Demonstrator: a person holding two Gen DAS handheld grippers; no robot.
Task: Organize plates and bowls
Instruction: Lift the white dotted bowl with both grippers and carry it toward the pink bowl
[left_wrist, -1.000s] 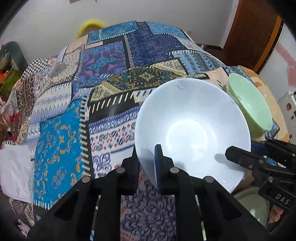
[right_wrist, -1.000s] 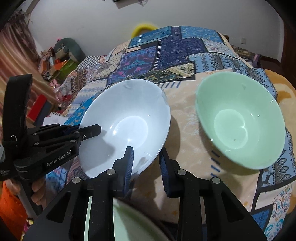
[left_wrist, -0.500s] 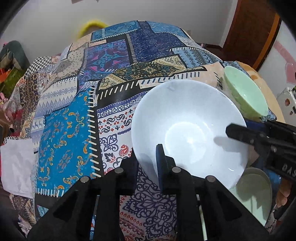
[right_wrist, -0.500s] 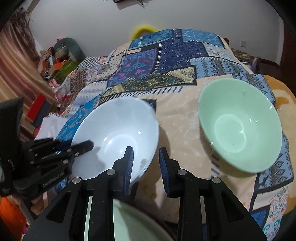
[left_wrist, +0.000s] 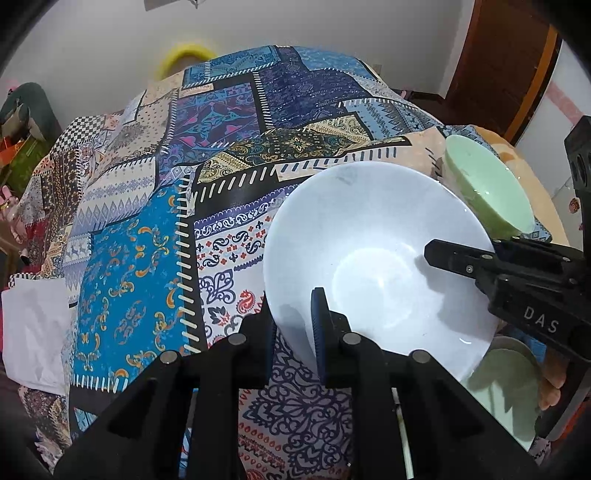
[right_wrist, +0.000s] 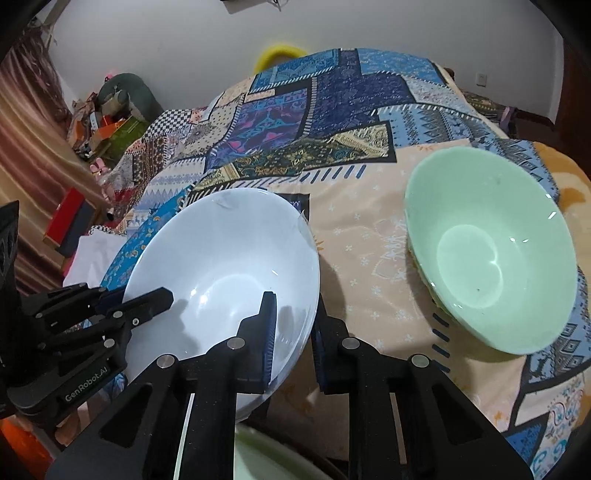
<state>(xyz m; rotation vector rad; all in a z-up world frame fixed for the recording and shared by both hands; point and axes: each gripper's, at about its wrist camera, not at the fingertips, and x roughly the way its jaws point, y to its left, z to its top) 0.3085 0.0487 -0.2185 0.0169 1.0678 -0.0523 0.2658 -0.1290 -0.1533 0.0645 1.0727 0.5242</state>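
With each hand-held gripper, left (left_wrist: 293, 325) and right (right_wrist: 293, 332), clamped on opposite rims of the white bowl (right_wrist: 225, 273) above the bed (right_wrist: 369, 229), best kept level and lowered squarely toward the green bowl (right_wrist: 487, 251) nearby.

A bed covered by a patchwork blanket (right_wrist: 332, 122) in blue, purple and peach panels carries the dishes. On its peach part sits 1 green bowl (right_wrist: 487, 254), upright and empty. At the near edge lies a pale green plate (left_wrist: 513, 391), partly hidden. Whether the white bowl (right_wrist: 225, 273) rests on the blanket cannot be told.
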